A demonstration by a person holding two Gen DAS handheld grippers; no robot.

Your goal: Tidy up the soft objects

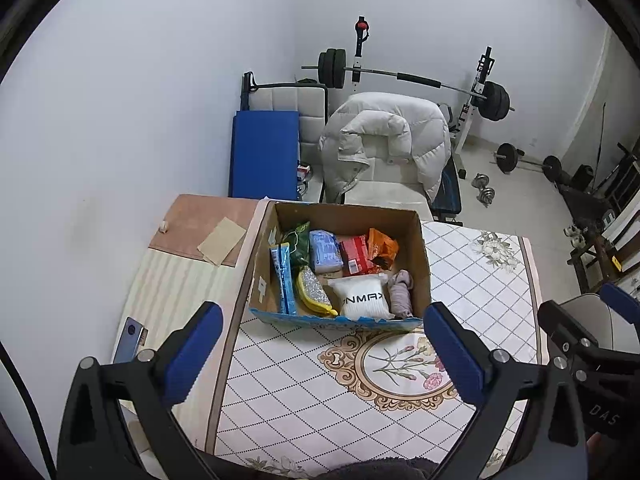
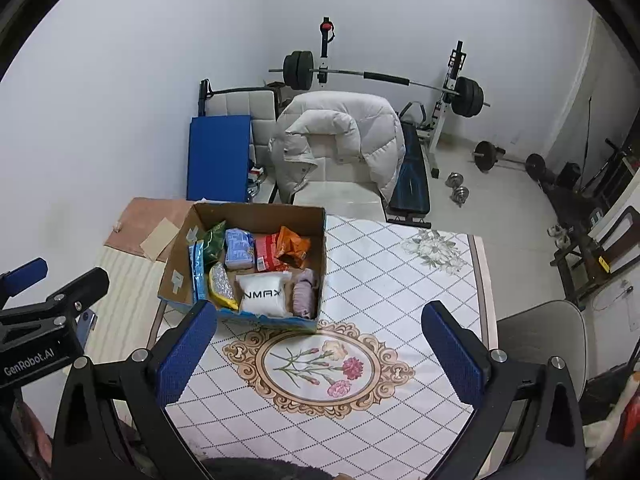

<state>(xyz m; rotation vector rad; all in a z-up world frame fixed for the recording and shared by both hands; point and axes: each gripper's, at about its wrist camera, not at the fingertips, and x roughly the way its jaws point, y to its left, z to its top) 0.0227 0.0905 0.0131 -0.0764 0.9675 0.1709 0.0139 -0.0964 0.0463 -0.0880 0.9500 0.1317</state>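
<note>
An open cardboard box stands on the table with the patterned cloth. Inside lie a white packet, a rolled purple cloth, a yellow sponge, a blue pack, a red packet, an orange bag, a green bag and a long blue pouch. My left gripper is open and empty, above the table in front of the box. My right gripper is open and empty, right of the left one.
A chair with a white puffer jacket stands behind the table. A phone lies on the striped surface at left. A blue mat, a barbell rack and dumbbells are behind. A grey chair stands at right.
</note>
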